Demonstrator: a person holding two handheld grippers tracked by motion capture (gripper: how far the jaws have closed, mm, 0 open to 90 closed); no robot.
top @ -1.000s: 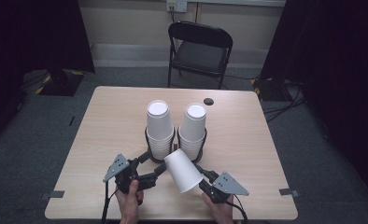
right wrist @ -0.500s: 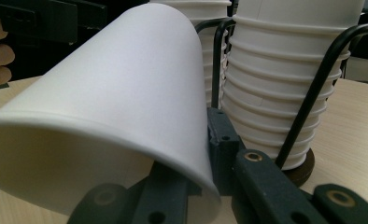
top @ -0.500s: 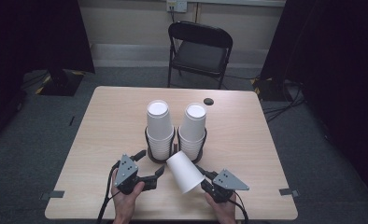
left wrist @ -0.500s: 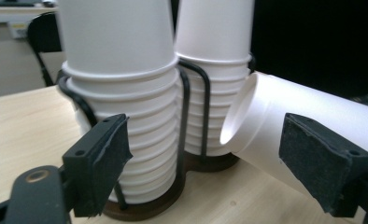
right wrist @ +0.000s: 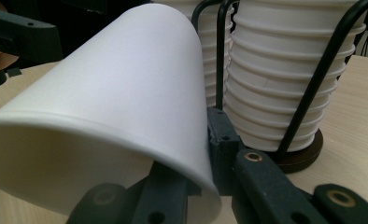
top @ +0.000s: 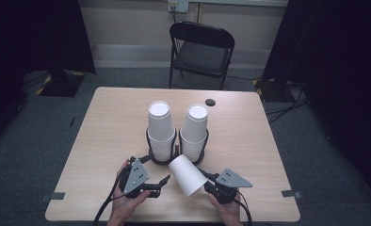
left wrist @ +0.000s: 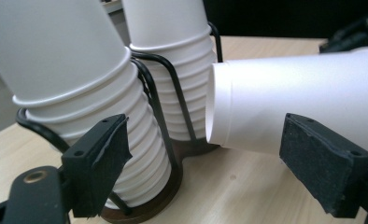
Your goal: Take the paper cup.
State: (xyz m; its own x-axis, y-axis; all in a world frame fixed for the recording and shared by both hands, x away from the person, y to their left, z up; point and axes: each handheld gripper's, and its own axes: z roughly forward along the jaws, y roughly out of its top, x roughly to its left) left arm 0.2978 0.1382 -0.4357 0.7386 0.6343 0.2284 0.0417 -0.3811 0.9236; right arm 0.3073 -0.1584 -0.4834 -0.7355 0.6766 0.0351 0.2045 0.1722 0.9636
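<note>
Two stacks of white paper cups (top: 159, 123) (top: 195, 127) stand upside down in black wire holders (top: 162, 157) at the table's middle. My right gripper (top: 206, 182) is shut on the rim of a single white cup (top: 187, 175), which lies tilted with its base toward the stacks. In the right gripper view one finger (right wrist: 222, 140) presses the cup (right wrist: 116, 102) from outside. My left gripper (top: 161, 186) stands open just left of that cup. In the left gripper view its pads (left wrist: 98, 158) (left wrist: 327, 163) flank the cup's base end (left wrist: 303, 102), apart from it.
The wire holders' round bases (right wrist: 299, 156) rest on the wooden table (top: 108, 127). A small dark disc (top: 210, 102) lies near the far edge. A black folding chair (top: 200, 52) stands beyond the table. Tape marks (top: 56, 195) sit at the near corners.
My left gripper has shifted a little to the right, closer to the held cup. The right gripper and its cup have barely moved.
</note>
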